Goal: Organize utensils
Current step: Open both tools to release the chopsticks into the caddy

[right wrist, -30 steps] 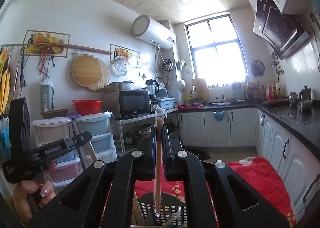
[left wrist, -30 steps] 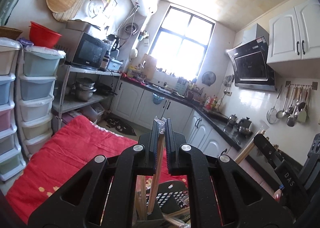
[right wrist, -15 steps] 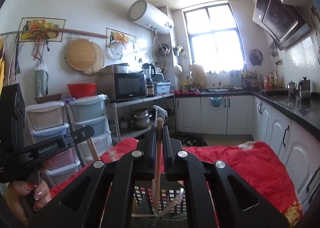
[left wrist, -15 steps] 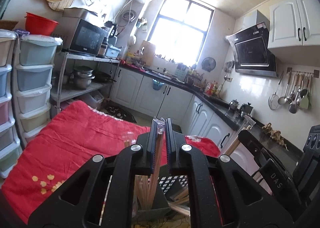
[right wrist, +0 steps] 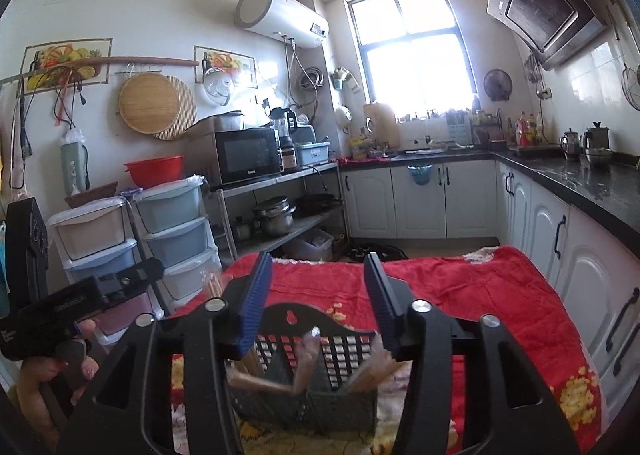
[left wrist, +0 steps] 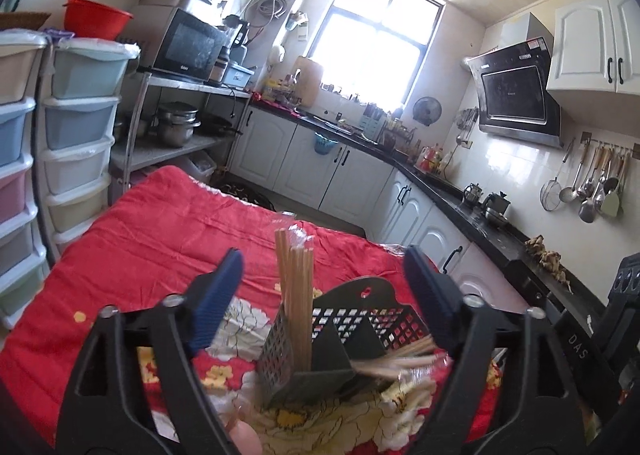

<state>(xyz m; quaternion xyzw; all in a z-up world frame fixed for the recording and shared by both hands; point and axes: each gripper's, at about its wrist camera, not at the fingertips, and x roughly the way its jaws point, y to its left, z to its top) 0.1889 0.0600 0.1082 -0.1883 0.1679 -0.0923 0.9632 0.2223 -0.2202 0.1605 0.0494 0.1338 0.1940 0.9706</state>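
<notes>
A dark perforated utensil holder (left wrist: 352, 331) stands on the red flowered cloth (left wrist: 152, 251). A bundle of wooden chopsticks (left wrist: 296, 295) stands upright in its left compartment; more chopsticks (left wrist: 400, 359) lie tilted in the right one. My left gripper (left wrist: 324, 275) is open and empty above the holder. In the right wrist view the holder (right wrist: 320, 375) sits below my right gripper (right wrist: 318, 295), which is open and empty; blurred wrapped chopsticks (right wrist: 304, 363) lean inside it.
Stacked plastic drawers (left wrist: 76, 127) stand at the left of the table. A metal shelf with a microwave (right wrist: 248, 155) and pots is behind. White cabinets under a black counter (left wrist: 460, 195) run along the right. The left hand-held gripper (right wrist: 72, 303) shows at the right wrist view's left.
Both grippers were shut on chopsticks held upright over the holder. Both have opened and the chopsticks have dropped into the holder. Both views have tilted down toward the table.
</notes>
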